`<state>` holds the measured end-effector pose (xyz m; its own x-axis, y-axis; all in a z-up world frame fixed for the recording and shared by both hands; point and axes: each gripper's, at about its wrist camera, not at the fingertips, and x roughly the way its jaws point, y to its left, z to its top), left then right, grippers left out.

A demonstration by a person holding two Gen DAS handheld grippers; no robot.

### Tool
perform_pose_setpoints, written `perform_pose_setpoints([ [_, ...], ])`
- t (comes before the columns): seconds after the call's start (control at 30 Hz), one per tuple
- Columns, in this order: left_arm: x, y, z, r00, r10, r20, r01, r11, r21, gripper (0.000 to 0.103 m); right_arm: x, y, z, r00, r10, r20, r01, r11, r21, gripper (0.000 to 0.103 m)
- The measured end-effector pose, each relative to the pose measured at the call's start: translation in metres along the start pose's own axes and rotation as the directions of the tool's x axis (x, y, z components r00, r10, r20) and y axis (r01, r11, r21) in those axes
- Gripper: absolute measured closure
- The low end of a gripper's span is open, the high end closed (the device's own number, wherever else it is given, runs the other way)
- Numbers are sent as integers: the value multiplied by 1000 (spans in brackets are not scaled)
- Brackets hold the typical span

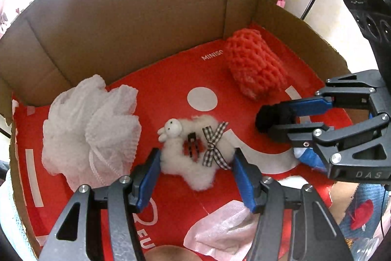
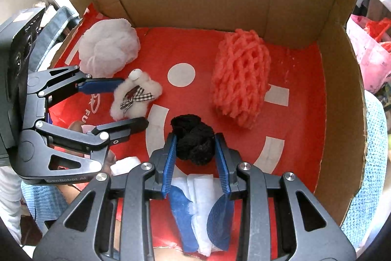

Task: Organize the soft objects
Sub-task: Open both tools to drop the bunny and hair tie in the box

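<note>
Right wrist view: your right gripper (image 2: pixel 195 146) pinches the black mesh wad (image 2: pixel 193 141) over the cardboard box (image 2: pixel 339 99) floor; loose netting may snag. Your left gripper (image 1: pixel 195 163) stands wide around the white plush (image 1: pixel 193 151), whose ribbon could catch.

The left tool (image 1: pixel 196 159) and the right tool (image 2: pixel 195 147) look alike: dark grey metal linkage arms with triangular cut-outs, joined by round silver screws, each ending in two blue ribbed fingers (image 2: pixel 169 163). One side plate of the left tool reads "GenRobot AI" in pale letters, and a plate on the right reads "DAS". A black housing with round sockets sits behind each.
</note>
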<state>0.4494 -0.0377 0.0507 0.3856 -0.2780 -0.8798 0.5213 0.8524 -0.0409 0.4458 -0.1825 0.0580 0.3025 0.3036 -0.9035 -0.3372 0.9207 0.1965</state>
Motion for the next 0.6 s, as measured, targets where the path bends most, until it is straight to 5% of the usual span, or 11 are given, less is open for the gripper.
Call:
perform_pose_setpoints([
  [0.3,-3,0,2,1000,-3,5,3,1000,7,33,0,-6,2,1000,-7,-11,7,1000,16,70],
  [0.37,-5,-1,1,1000,0,7,0,1000,7,30,-2,-5,1,1000,-9,-2,9,1000,17,42],
  [0.6,-14,-3,-8,1000,6,27,-6,1000,-3,24,-16,-4,-4,999,-25,34,25,999,22,39],
])
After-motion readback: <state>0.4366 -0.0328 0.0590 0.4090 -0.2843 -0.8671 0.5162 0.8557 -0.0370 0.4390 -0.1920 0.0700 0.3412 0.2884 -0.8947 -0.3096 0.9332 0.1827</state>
